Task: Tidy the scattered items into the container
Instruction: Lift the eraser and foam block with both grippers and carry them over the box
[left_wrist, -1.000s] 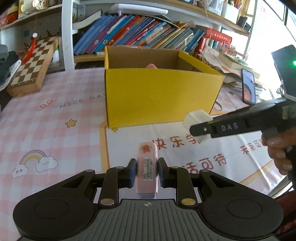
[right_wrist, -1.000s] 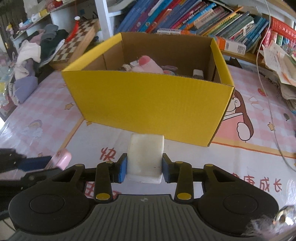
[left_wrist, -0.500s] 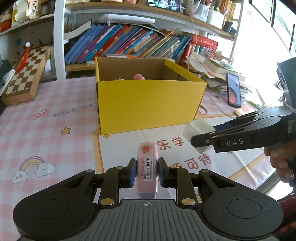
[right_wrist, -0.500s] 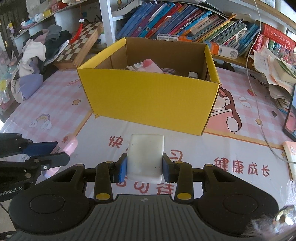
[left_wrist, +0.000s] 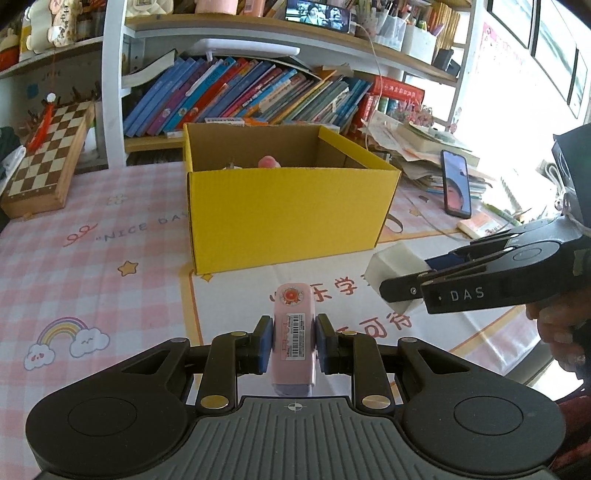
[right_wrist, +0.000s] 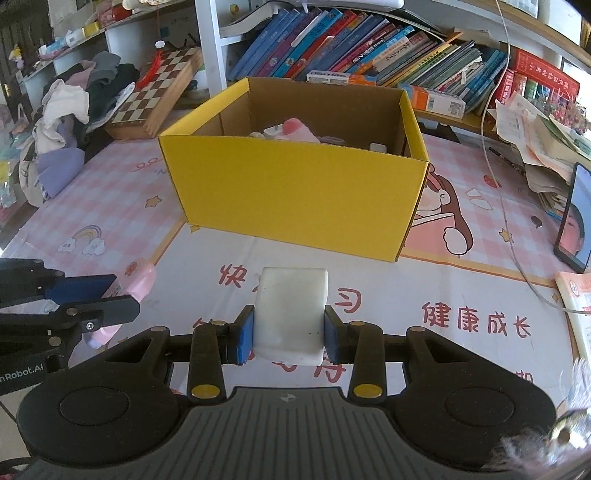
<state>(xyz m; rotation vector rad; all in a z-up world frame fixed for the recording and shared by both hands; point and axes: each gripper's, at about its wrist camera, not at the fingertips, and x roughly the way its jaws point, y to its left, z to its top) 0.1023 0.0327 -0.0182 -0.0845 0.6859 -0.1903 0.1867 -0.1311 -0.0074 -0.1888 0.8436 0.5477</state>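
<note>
Left gripper (left_wrist: 293, 343): blue-padded fingers (left_wrist: 265, 345) clenched on a pink eraser-like block (left_wrist: 294, 338), barcode label facing up, flower sticker at the far end, held above the desk (left_wrist: 92, 258). Same block visible from the right wrist view as a pink tip (right_wrist: 138, 282) poking past the left fingers, at the left edge.

Right gripper (right_wrist: 290, 334): fingers (right_wrist: 245, 334) clamped on both sides of a white rectangular block (right_wrist: 291, 314), held upright between the pads, also clear of the desk. From the left wrist view, that white block (left_wrist: 393, 264) sticking out beyond the black fingers marked "DAS", to the right of the pink one and apart from it.

Ahead of both: open yellow cardboard box (right_wrist: 295, 199) standing on the pink checked desk cover, near but not touching either held item. Inside, a pink-and-white object (right_wrist: 291, 131) and some small white pieces, too hidden to tell apart.

Further out: chessboard (right_wrist: 155, 92) leaning left of the box, heap of clothes (right_wrist: 66, 122) beyond it, row of books (right_wrist: 351, 40) on the shelf behind, phone (left_wrist: 457, 182) propped at the right with its screen lit.
</note>
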